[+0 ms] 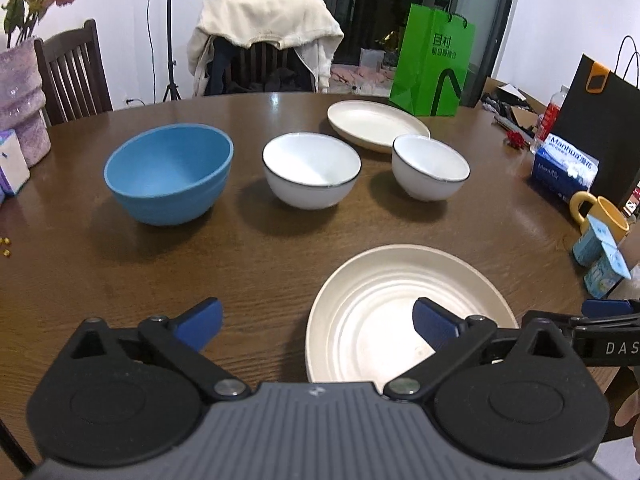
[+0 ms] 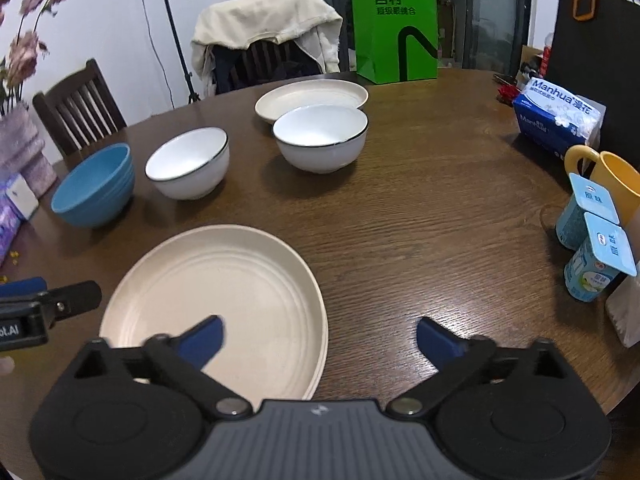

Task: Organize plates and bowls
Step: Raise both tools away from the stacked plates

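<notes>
The near cream-coloured round ridged plate (image 1: 384,304) lies flat on the round dark wooden bench (image 1: 260,264), at about 5 o'clock in the left wrist view and at 7 o'clock in the right wrist view (image 2: 224,292). Nothing rests on it.

The left tool (image 1: 318,322) hangs above the plate's left edge with its blue-padded fingers (image 1: 434,322) spread wide and nothing between them; its right pad shows over the plate's inner surface, its left pad over bare wood. The right tool (image 2: 318,340) is likewise spread wide and empty, its left pad over the plate's right part and its right pad over the bench. Each tool's tip shows at the edge of the other's view.

Farther out, toward 12 o'clock, three bowls stand upright in a row. In the left wrist view the large blue plastic bowl (image 1: 170,174) is at 10 o'clock, the wider white ceramic bowl with a dark rim (image 1: 311,170) at 12, and the smaller white dark-rimmed bowl (image 1: 430,168) at 1. Just behind the last stands a second cream round plate (image 1: 376,122).

Beyond it rises a green paper bag (image 1: 432,64). At 3 o'clock sit a blue tissue pack (image 1: 564,172), a yellow mug (image 1: 600,212) and pale blue yoghurt cups (image 2: 592,248).
</notes>
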A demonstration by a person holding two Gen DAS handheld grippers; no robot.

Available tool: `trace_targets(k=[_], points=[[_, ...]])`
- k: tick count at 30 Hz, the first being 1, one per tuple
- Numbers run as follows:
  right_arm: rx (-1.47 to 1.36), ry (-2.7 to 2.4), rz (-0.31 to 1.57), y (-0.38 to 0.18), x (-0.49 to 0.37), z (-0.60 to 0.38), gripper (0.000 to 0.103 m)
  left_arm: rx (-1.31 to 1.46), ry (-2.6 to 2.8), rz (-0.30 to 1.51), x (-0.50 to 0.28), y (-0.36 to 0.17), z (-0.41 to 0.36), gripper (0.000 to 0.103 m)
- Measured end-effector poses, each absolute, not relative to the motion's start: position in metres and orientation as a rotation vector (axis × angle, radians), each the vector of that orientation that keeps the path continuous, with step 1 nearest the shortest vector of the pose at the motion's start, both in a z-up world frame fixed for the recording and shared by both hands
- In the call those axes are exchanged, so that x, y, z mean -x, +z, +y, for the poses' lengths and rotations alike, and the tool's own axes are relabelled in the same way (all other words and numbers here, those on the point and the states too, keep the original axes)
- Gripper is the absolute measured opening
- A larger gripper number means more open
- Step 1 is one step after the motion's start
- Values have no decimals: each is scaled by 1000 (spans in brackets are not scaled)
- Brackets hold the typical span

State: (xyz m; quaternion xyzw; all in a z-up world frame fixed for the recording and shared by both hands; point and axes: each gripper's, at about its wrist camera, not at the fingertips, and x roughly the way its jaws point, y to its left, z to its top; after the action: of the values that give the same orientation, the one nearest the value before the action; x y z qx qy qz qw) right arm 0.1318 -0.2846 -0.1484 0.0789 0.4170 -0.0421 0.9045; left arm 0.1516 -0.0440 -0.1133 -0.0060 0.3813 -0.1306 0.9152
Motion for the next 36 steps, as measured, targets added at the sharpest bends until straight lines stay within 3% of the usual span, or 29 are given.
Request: trace_targets(k=[18,36], points=[[-168,-75,805,-106,-137,-313,103,18,-242,711,-165,-60,-53,103],[-205,-110,741,-68,-208,-348,103,12,-209,732,-274,-12,-48,103]])
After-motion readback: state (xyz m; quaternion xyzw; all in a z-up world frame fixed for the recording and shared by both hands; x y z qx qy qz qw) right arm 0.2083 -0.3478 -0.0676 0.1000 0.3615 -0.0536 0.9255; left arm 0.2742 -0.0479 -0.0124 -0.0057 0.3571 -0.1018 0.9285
